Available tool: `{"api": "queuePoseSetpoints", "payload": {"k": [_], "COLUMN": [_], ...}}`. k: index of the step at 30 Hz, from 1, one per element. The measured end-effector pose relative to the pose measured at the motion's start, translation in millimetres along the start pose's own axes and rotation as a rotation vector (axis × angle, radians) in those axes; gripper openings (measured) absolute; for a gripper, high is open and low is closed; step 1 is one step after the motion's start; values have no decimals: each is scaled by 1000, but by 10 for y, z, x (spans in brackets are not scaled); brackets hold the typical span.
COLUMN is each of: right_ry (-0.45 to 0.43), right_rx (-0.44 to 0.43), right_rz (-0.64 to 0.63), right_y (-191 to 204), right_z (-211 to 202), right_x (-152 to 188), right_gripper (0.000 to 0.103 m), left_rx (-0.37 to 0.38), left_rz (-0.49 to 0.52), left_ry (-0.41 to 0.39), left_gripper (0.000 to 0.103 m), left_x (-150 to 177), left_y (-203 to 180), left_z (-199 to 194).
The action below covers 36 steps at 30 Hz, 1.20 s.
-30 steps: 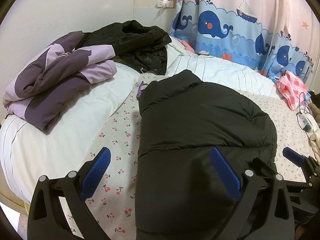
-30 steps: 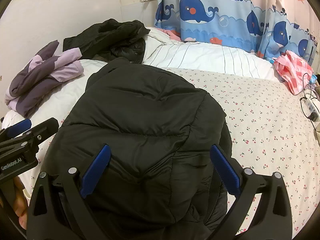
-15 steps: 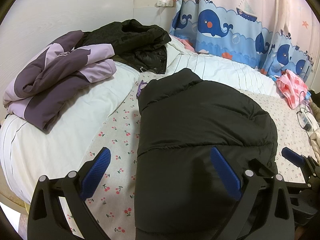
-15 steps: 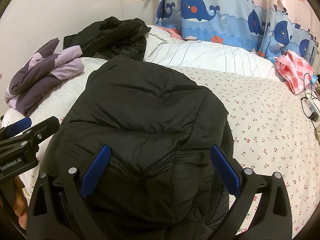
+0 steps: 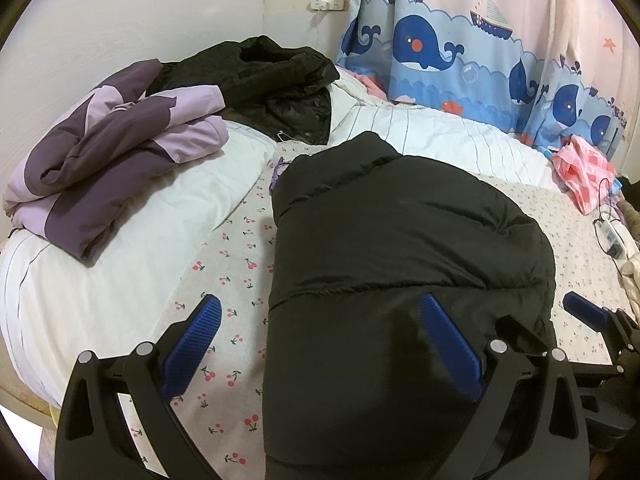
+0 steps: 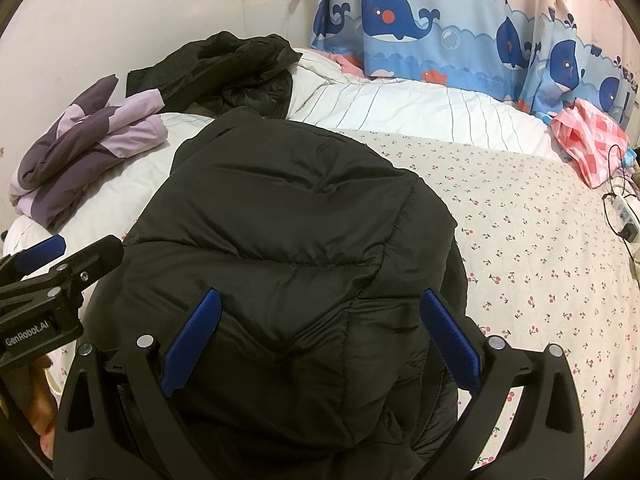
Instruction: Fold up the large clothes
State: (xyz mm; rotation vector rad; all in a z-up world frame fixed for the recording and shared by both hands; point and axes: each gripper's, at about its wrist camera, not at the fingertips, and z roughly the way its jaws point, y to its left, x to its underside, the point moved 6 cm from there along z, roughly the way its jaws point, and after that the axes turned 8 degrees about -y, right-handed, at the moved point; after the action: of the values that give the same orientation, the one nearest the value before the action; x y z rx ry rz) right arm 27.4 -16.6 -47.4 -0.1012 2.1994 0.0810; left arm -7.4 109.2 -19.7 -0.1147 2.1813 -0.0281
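Left gripper is seen spread wide, nothing clamped: its left pad sits over bare cherry-print sheet, its right pad over the black puffer jacket. Right gripper is likewise wide open and empty, both pads over the jacket's near end; contact cannot be confirmed. The jacket is laid lengthwise on the bed, collar end pointing away, its left edge straight along the sheet. Open sheet is visible to its right and in a narrower strip to its left. Further back-left, a folded purple jacket rests on the white duvet; behind it, a crumpled black coat. A pink cloth lies far right, below the whale curtain.
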Motion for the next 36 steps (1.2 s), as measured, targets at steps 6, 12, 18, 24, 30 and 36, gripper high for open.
{"api": "queuePoseSetpoints", "payload": {"k": [6,12,18,24,30,36], "right_ry": [0,4,3,4,5,5], "right_rx": [1,0,-6,-6,-8,-8], "right_rz": [0,-2,2,1,2,2], "right_y": [3,7,2,14,4,4], "right_z": [0,22,26,30,25,24], "right_x": [-1,20,29,40,42,42], "right_gripper": [96,96,96,96,96,96], "left_rx": [0,-2,-22,-47,-44,-40], "left_rz": [-14,-15,-23,11,11,11], "left_ry": [9,11,-10,-23,-21,-13], "left_gripper": [96,96,96,96,96,96], "left_x": [-1,-2,-28,-44,-47,-46], "left_y": [35,35,62,55,51,49], "left_z": [10,15,8,-25,-27,-36]}}
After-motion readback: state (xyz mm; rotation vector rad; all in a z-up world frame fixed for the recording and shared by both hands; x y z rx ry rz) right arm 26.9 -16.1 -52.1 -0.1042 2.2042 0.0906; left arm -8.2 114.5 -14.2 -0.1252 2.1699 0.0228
